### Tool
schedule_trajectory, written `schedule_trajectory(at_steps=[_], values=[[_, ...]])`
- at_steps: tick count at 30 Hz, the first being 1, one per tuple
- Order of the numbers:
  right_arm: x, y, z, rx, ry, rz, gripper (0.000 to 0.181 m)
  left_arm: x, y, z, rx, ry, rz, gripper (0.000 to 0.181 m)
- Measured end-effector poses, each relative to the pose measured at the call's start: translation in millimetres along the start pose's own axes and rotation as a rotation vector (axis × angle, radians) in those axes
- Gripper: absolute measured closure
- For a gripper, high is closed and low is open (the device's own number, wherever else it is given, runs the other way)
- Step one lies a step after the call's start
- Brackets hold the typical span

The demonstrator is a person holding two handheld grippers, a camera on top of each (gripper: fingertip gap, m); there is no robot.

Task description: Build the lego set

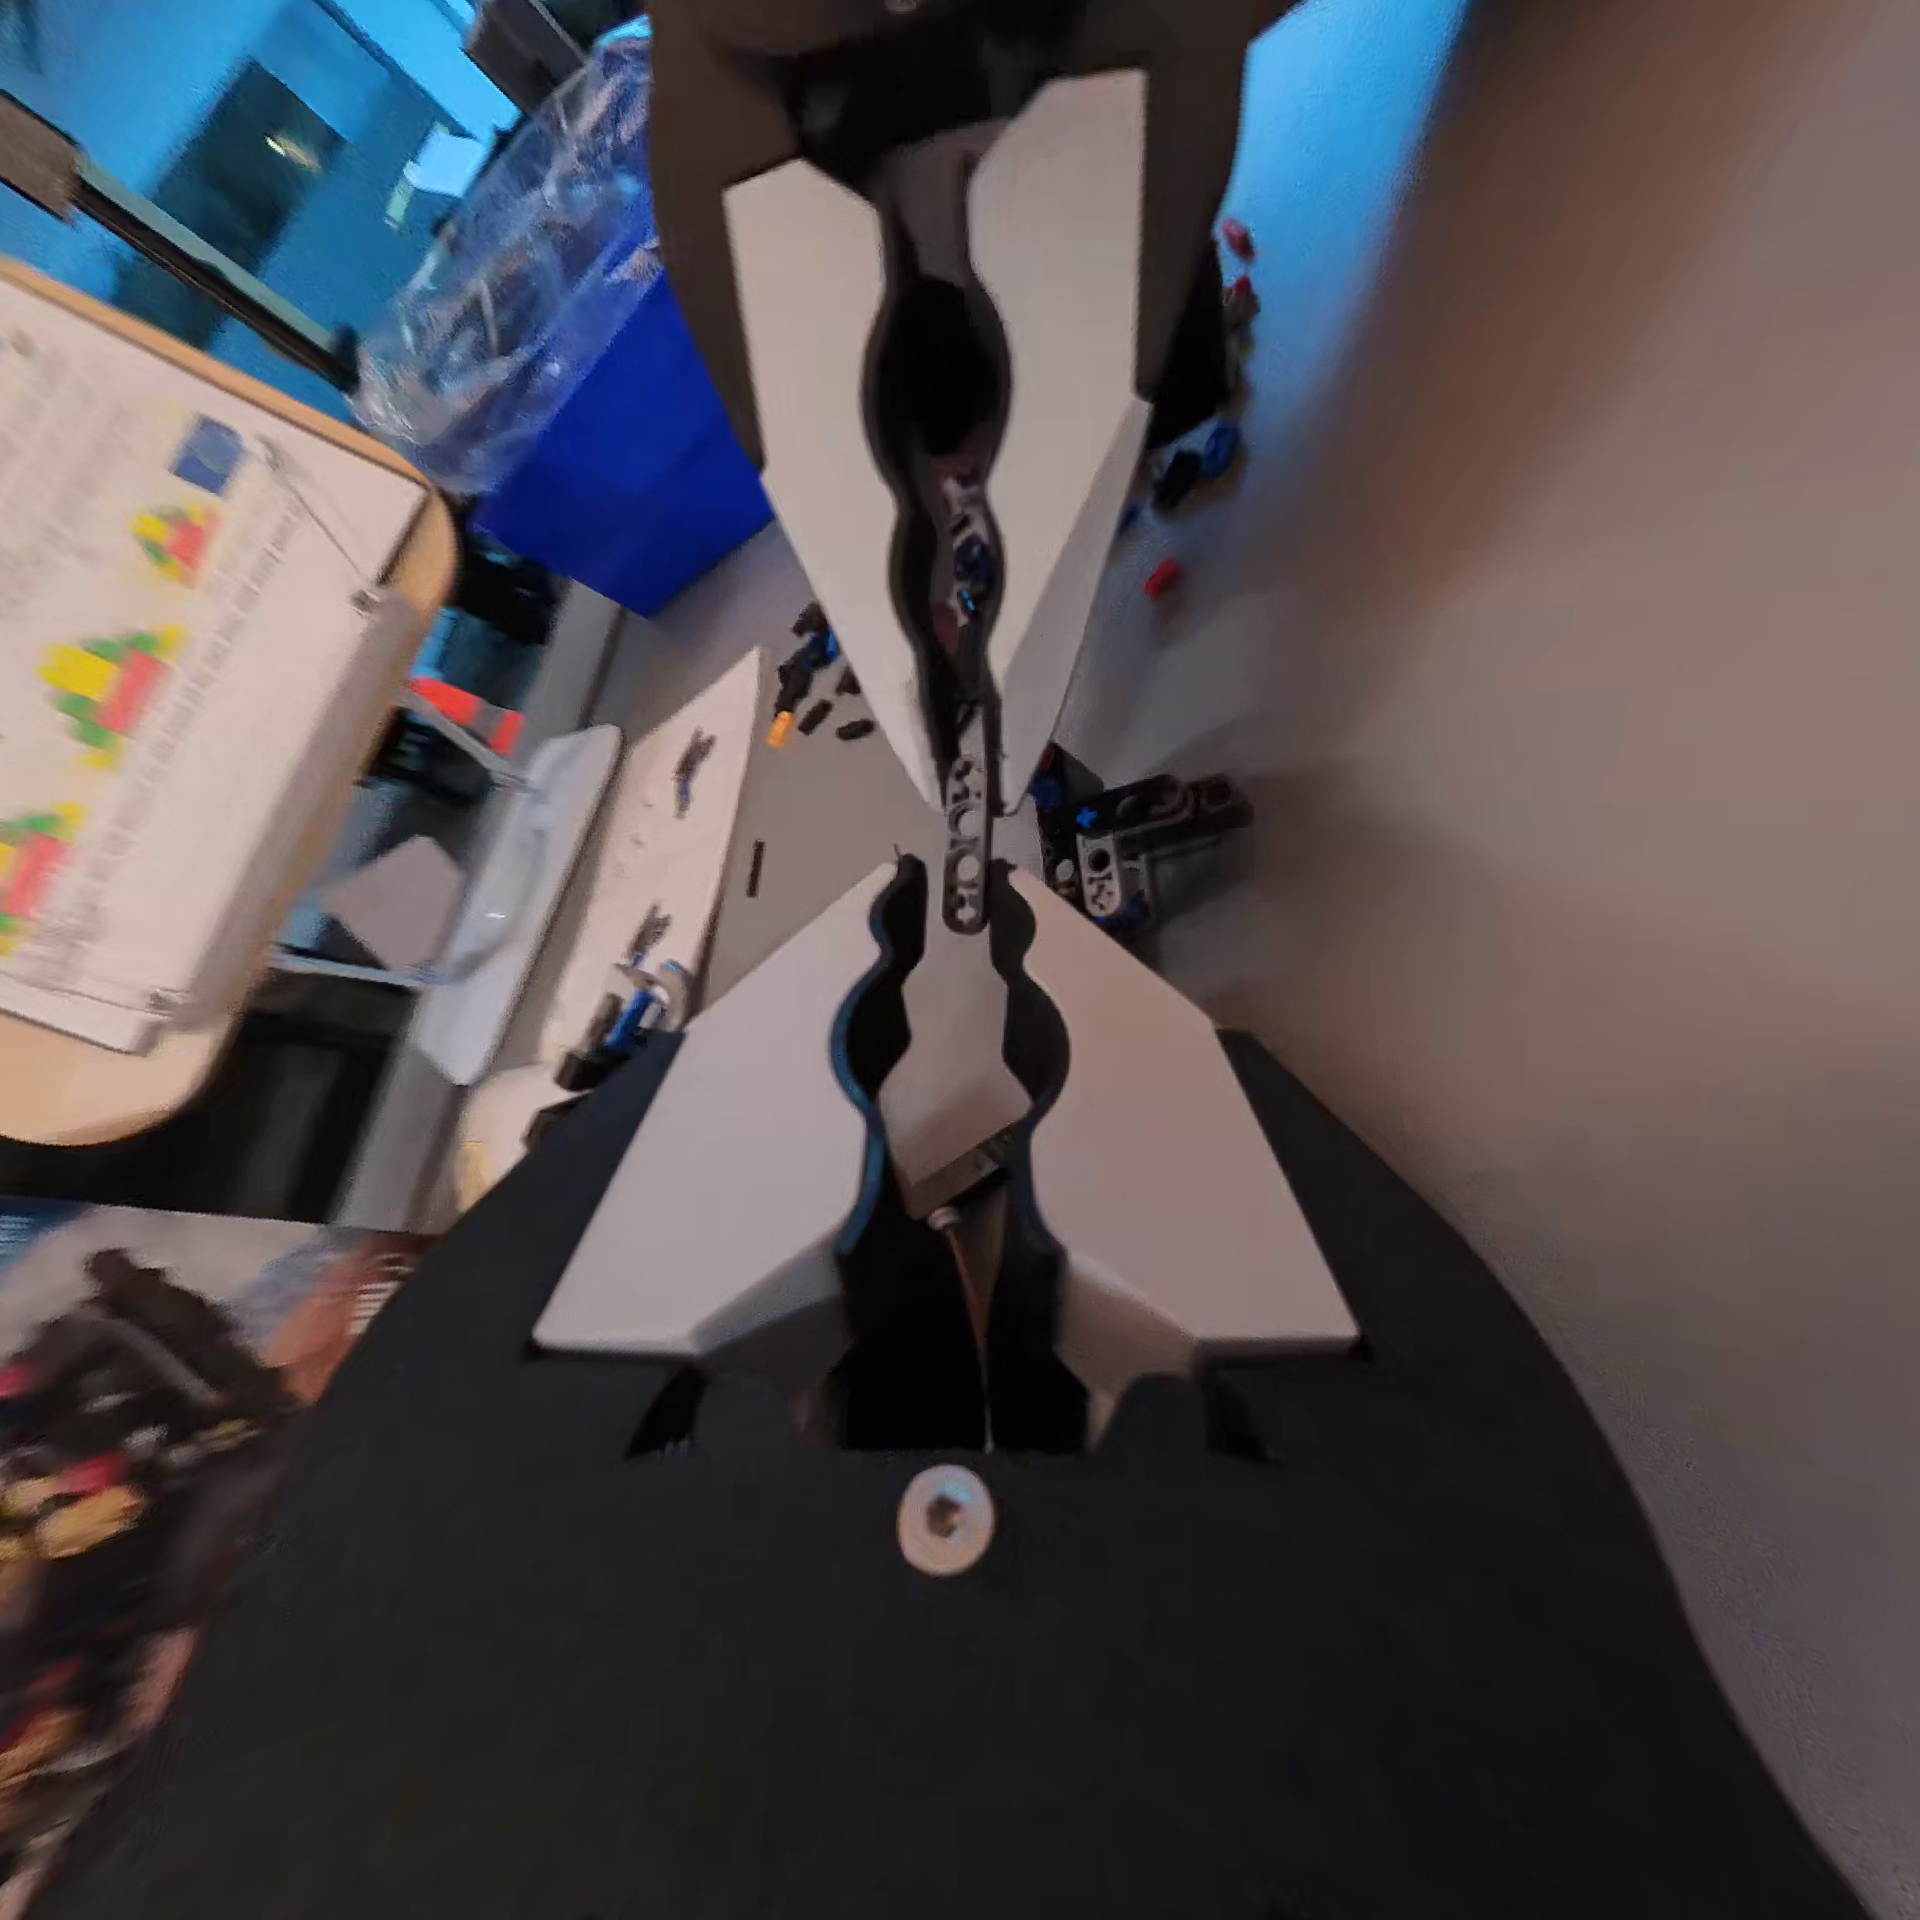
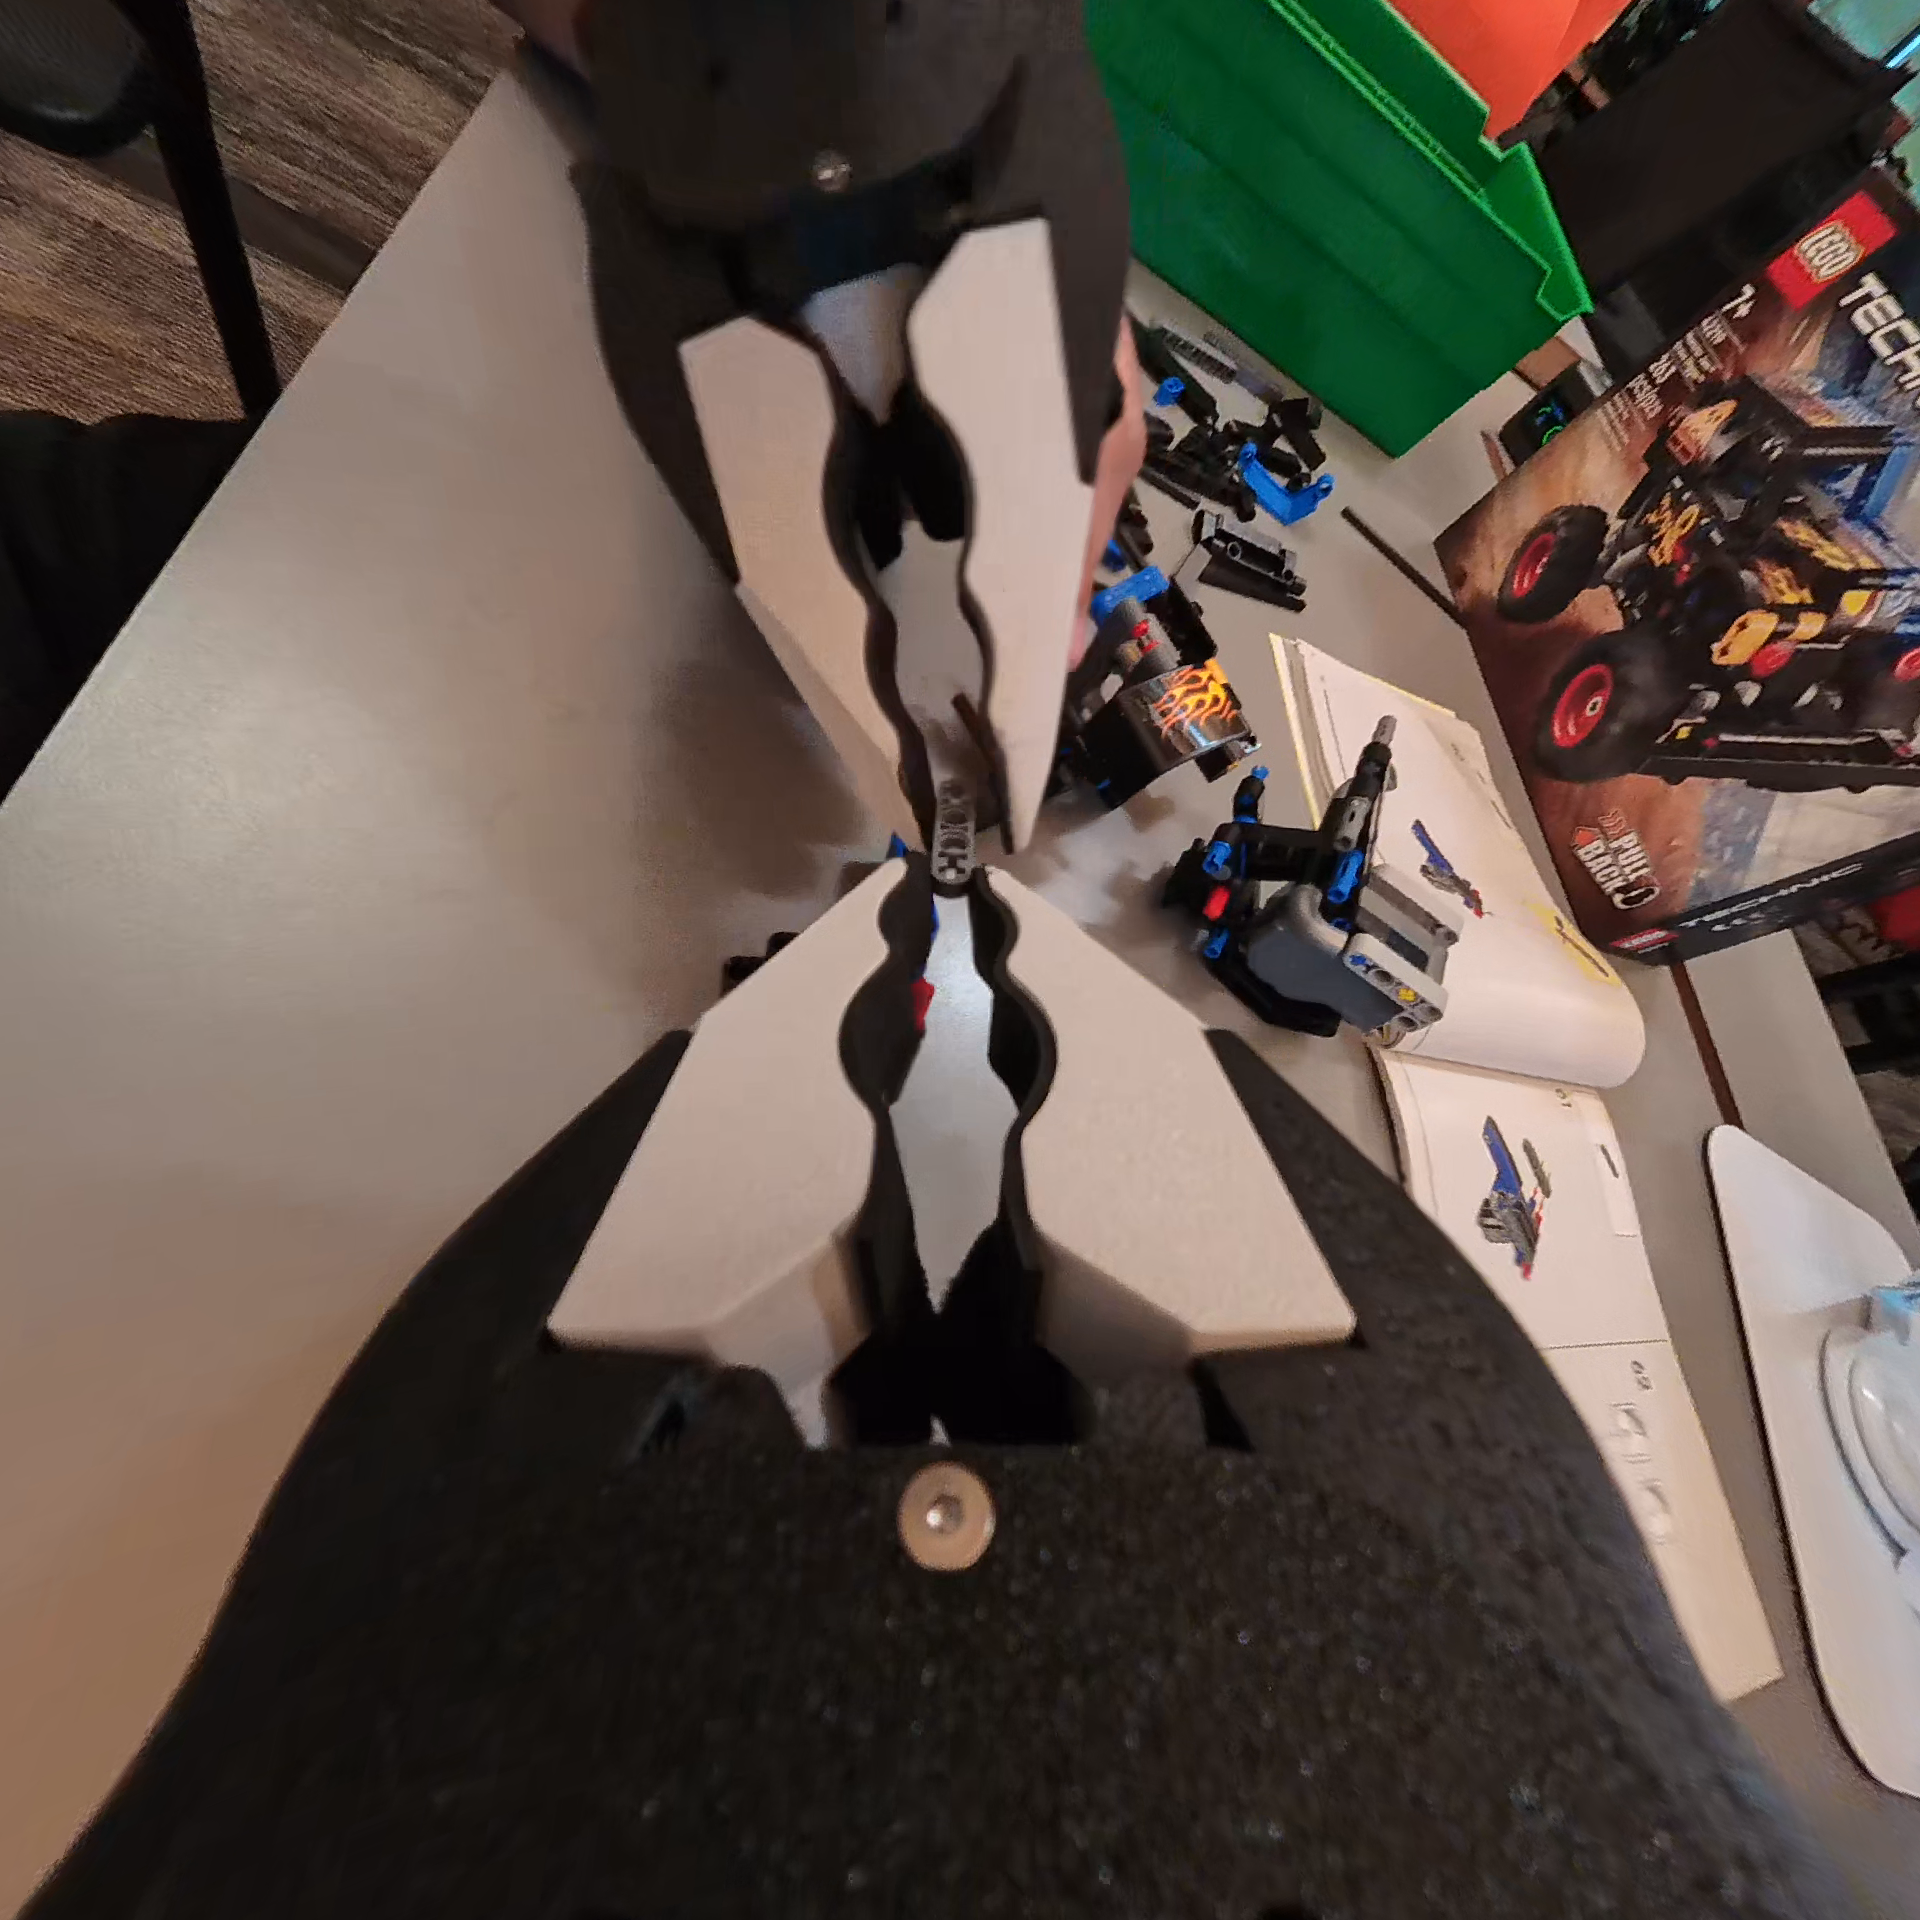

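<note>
A pale grey table (image 2: 312, 727) is seen in an office-like room, strewn with parts. The right gripper (image 2: 948, 871) is closed to a narrow gap on a black holed beam (image 1: 966, 831), which runs up between its fingers with a blue pin seated in it. The left gripper (image 1: 956, 873) is set tip to tip against it, jaws narrow around the beam's free end; whether the pads actually press on it cannot be told. The beam is thus held in the air between the two tools, above the table. The step is judged to be a handover or regrip of the beam mid-build. Next, a firm pinch by the left tool is called for before the right lets go, then alignment with the partly built model (image 2: 1320, 935) resting on the open instruction booklet (image 2: 1507, 1195). Loose black and blue pieces (image 2: 1236, 468) are scattered behind. A blue bin (image 1: 623, 468) is lined with a clear bag, contents unclear. Stacked green bins (image 2: 1299, 208) are shown side-on, insides hidden. The set's box (image 2: 1714, 582) stands at the table edge.
</note>
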State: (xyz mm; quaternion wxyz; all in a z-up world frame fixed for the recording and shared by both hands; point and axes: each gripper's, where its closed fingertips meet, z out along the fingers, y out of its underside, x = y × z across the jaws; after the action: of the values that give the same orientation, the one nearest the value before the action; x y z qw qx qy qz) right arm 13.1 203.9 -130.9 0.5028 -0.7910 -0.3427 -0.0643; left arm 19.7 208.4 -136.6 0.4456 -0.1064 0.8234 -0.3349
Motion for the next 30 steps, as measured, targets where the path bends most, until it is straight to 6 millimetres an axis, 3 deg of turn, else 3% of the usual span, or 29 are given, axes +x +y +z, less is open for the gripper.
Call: schedule_trajectory(at_steps=[4,9,11,13,17,22,26,30], values=[[-1.6,-0.8,1.5,0.01,-0.014,0.014,0.176,-0.5,0.8,1.0,-0.032,-0.077,0.119,0.175],[-5.2,-1.4,0.8,0.02,-0.06,0.056,0.175,4.5,-2.4,-2.8,-0.041,-0.015,0.093,0.175],[-1.3,3.4,-3.1,0.006,-0.068,0.071,0.176,1.4,-1.1,-3.2,-0.057,-0.019,0.06,0.175],[3.1,12.4,-12.6,-0.015,-0.092,0.09,0.165,-2.2,1.7,-3.2,-0.074,-0.023,0.025,0.175],[-7.9,29.5,-24.9,-0.043,-0.28,0.26,0.153,-0.9,1.8,-2.4,-0.078,-0.004,-0.026,0.175],[-7.4,22.6,-15.3,0.023,-0.24,0.234,0.157,5.4,1.5,3.4,-0.097,-0.007,-0.029,0.175],[-4.9,19.9,-11.6,0.03,-0.171,0.16,0.174,10.0,0.3,7.6,-0.11,-0.005,-0.02,0.175],[-7.6,20.5,-8.2,0.018,-0.162,0.132,0.175,9.3,-0.1,11.1,-0.121,-0.009,-0.033,0.175]])
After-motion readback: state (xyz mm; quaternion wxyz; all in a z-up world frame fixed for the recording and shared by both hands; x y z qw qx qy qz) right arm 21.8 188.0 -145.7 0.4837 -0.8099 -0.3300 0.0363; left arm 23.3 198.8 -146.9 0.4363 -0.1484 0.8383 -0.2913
